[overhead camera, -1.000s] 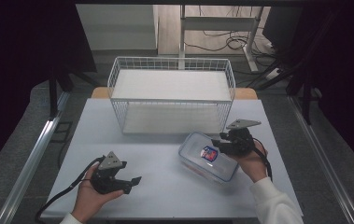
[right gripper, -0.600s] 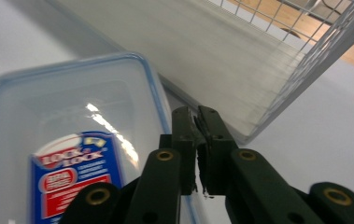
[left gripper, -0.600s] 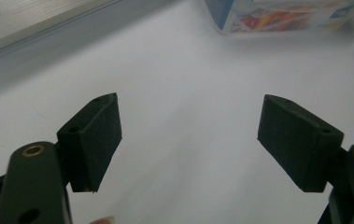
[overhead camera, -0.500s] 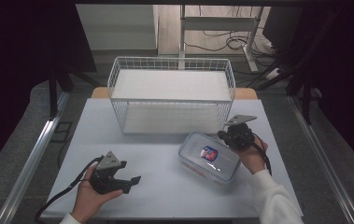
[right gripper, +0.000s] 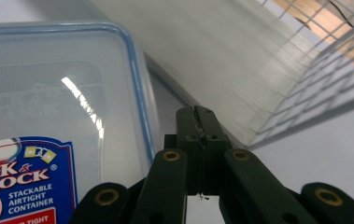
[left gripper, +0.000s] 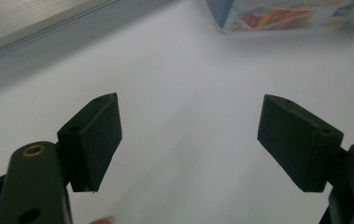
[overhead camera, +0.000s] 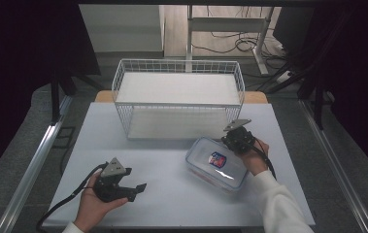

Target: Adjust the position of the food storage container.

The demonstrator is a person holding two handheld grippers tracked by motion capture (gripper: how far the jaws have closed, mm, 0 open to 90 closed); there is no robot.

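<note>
A clear lidded container (overhead camera: pixel 217 163) is seen on the white table (overhead camera: pixel 172 179), before a wire basket (overhead camera: pixel 179 97). The left gripper (overhead camera: pixel 138 188) is held spread wide above bare tabletop. The right gripper (overhead camera: pixel 233 138), jaws pressed together on nothing, is held beside the container's far corner.

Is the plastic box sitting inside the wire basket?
No, the plastic box lies on the white table in front of the wire basket, near the right gripper.
</note>
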